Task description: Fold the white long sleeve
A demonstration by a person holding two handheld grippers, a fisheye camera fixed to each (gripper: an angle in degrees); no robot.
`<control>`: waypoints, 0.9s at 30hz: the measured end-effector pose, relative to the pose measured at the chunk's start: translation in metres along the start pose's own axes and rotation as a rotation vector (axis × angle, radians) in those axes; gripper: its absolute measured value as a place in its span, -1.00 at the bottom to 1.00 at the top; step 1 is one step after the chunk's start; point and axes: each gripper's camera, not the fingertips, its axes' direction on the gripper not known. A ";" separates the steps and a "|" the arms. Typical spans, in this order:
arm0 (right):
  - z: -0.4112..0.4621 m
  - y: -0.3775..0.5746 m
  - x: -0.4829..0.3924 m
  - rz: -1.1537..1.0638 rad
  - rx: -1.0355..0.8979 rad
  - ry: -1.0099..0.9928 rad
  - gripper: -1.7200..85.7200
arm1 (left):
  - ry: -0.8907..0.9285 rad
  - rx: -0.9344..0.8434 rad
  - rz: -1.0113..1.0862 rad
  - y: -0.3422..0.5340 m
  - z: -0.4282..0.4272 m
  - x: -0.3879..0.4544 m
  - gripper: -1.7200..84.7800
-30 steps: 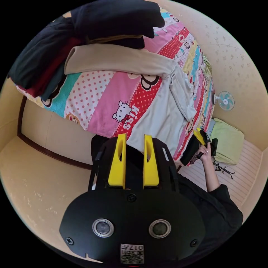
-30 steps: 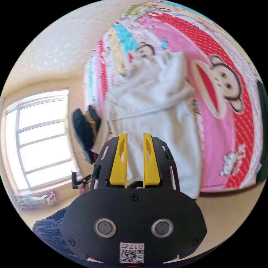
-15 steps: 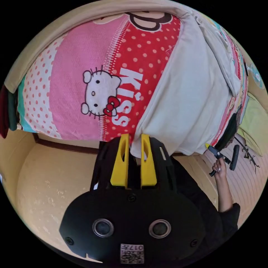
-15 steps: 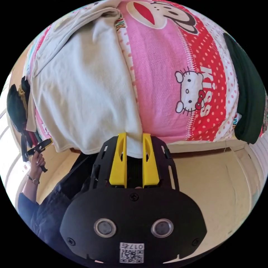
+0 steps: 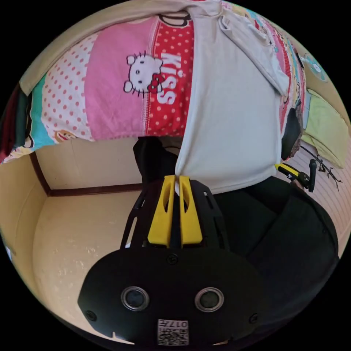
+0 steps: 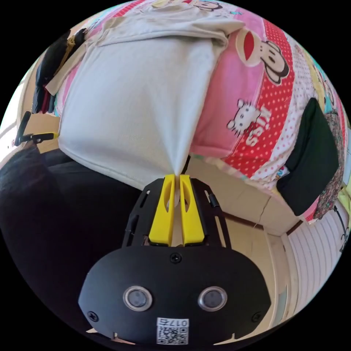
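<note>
The white long sleeve (image 5: pixel 234 120) is a plain, pale shirt lying partly on the bed, its lower body pulled off the bed's edge and stretched taut. In the left gripper view it runs from 12 o'clock down to a pinched hem corner near centre, with a sleeve folded across its upper part toward 1 o'clock. In the right gripper view the shirt (image 6: pixel 139 106) narrows to a point at centre, its hem sagging toward 9 o'clock, a sleeve lying across the top.

The white long sleeve (image 5: pixel 234 124) runs past the left gripper view's top edge. Its pinched hem corner is hidden between the right gripper (image 6: pixel 175 182) jaws.
</note>
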 end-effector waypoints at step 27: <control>-0.161 -0.233 0.114 0.260 0.479 -0.142 -0.77 | -0.234 0.437 0.090 -0.205 -0.127 0.149 -0.71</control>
